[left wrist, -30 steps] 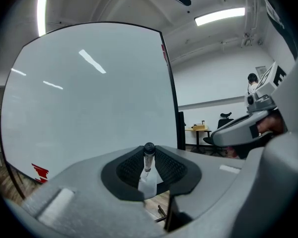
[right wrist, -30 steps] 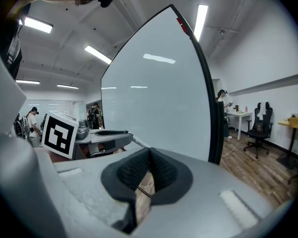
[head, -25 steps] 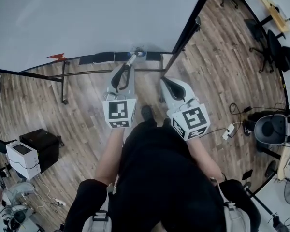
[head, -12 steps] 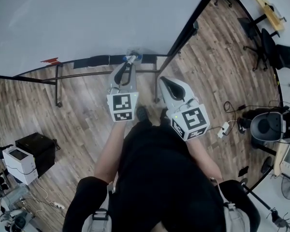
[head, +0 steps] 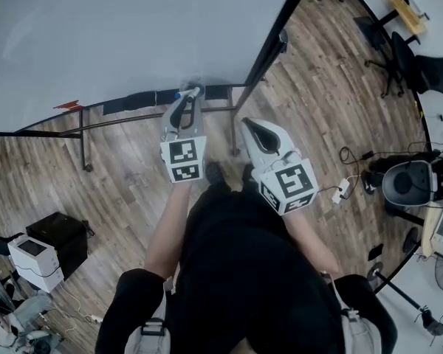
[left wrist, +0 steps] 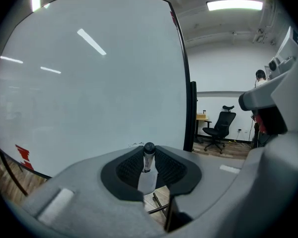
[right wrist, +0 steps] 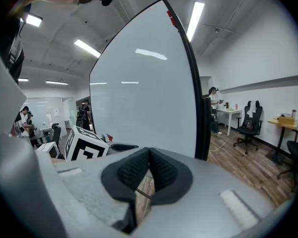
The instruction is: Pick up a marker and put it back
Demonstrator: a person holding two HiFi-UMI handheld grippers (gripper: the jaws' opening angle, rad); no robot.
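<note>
My left gripper (head: 187,103) is shut on a marker (head: 192,93), a white barrel with a dark cap, held up near the whiteboard's tray (head: 144,99). In the left gripper view the marker (left wrist: 148,166) stands upright between the black pads, its cap pointing at the whiteboard (left wrist: 89,83). My right gripper (head: 252,126) hangs beside it to the right, shut with nothing in it; in the right gripper view its pads (right wrist: 161,172) meet at the tips. The whiteboard (right wrist: 149,98) fills the middle of that view.
The whiteboard (head: 118,35) stands on a black metal frame (head: 262,54) with legs and a crossbar (head: 103,122) over wood flooring. An eraser (head: 139,99) lies on the tray. Office chairs (head: 421,68), a desk and boxes (head: 37,249) stand around the room's edges.
Both grippers have edged up and slightly left toward the whiteboard's tray. The left keeps hold of the marker. The right stays shut and empty.
</note>
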